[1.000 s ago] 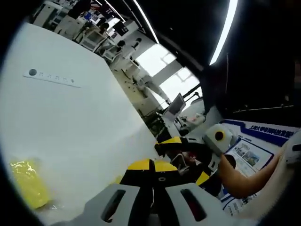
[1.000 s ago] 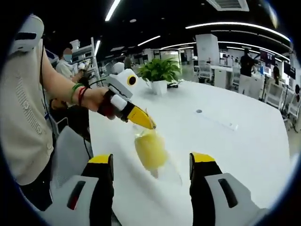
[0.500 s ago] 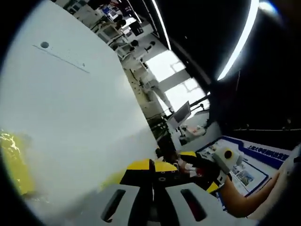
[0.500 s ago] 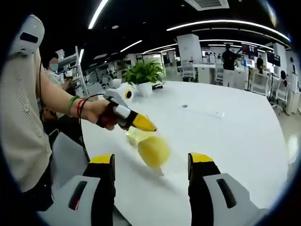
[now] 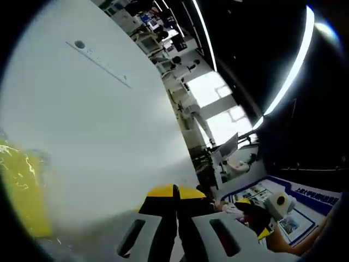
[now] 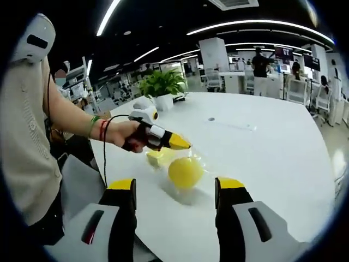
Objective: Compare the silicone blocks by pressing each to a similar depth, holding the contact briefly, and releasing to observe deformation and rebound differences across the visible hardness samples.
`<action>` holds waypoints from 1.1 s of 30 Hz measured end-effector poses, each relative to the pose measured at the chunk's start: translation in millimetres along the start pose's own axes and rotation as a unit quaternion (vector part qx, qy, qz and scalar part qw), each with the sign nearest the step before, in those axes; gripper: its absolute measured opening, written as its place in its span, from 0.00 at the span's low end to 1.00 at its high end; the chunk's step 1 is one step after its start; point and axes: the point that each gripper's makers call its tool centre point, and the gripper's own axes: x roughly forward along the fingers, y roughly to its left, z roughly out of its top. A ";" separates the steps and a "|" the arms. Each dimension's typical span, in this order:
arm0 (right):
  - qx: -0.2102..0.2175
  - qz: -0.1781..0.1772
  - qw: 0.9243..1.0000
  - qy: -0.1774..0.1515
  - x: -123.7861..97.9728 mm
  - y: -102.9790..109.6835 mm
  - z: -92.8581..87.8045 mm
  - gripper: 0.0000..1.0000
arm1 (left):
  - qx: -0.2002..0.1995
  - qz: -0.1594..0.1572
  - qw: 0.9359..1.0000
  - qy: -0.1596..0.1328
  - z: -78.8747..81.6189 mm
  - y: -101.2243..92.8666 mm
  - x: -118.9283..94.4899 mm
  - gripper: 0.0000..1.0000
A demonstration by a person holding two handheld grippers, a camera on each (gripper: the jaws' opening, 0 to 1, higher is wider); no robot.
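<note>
A round yellow silicone block [image 6: 185, 172] in clear wrap lies on the white table [image 6: 272, 164], just beyond my right gripper [image 6: 177, 188], whose jaws stand open and apart from it. A paler yellow block [image 6: 155, 158] sits behind it to the left. My left gripper [image 6: 187, 146], held by a hand, points its closed yellow tips just above the round block; I cannot tell whether they touch. In the left gripper view its own jaws [image 5: 174, 191] are shut and empty, a yellow block [image 5: 22, 202] lies at the left edge, and the right gripper [image 5: 252, 217] shows low on the right.
A potted plant [image 6: 159, 84] stands at the table's far left end. A thin strip with a round socket [image 6: 232, 124] lies on the far tabletop. The person's sleeve and body [image 6: 27, 136] fill the left side. Desks and people stand in the background.
The left gripper has moved right along the table, its tips now over the round block. The left gripper view has rolled, and the yellow block sits larger at its left edge.
</note>
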 end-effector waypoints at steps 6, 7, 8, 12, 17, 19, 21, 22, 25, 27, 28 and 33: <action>0.011 -0.005 1.000 0.004 -0.3 -2.5 -5.0 0.52 | -0.041 0.028 0.998 -0.030 8.4 28.7 1.7 0.00; 0.012 -0.006 1.000 0.003 -0.2 -2.9 -5.0 0.52 | -0.045 0.029 0.998 -0.031 7.9 30.2 1.8 0.00; 0.012 -0.007 1.000 0.001 -0.1 -3.4 -4.9 0.52 | -0.046 0.031 0.998 -0.031 7.8 33.0 2.0 0.00; 0.020 -0.009 1.000 -0.001 1.1 -6.0 -8.4 0.51 | -0.046 0.046 0.997 -0.032 9.6 45.8 2.7 0.00; 0.026 -0.010 1.000 0.010 2.0 -7.4 -16.1 0.51 | -0.037 0.063 0.997 -0.026 11.1 60.0 5.3 0.00; 0.030 -0.012 0.999 0.010 2.3 -7.8 -16.6 0.51 | -0.039 0.069 0.997 -0.024 10.8 64.9 6.1 0.00; 0.033 -0.012 0.999 0.004 3.8 -7.4 -14.9 0.50 | -0.039 0.076 0.996 -0.025 11.5 71.0 7.1 0.00; 0.035 -0.010 0.999 0.003 4.8 -6.7 -15.0 0.49 | -0.041 0.080 0.996 -0.026 12.0 72.9 7.5 0.00; 0.029 -0.011 0.999 0.011 6.8 -6.6 -17.9 0.49 | -0.045 0.087 0.995 -0.031 12.8 76.6 9.7 0.00; 0.033 -0.010 0.999 0.009 7.0 -7.5 -18.1 0.48 | -0.046 0.097 0.994 -0.036 13.6 81.2 12.8 0.00; 0.034 -0.011 0.999 0.010 7.0 -8.0 -18.7 0.48 | -0.049 0.102 0.993 -0.039 14.1 83.5 14.5 0.00; 0.033 -0.012 0.999 0.013 5.9 -9.2 -19.4 0.47 | -0.071 0.115 0.990 -0.050 12.1 93.1 19.9 0.00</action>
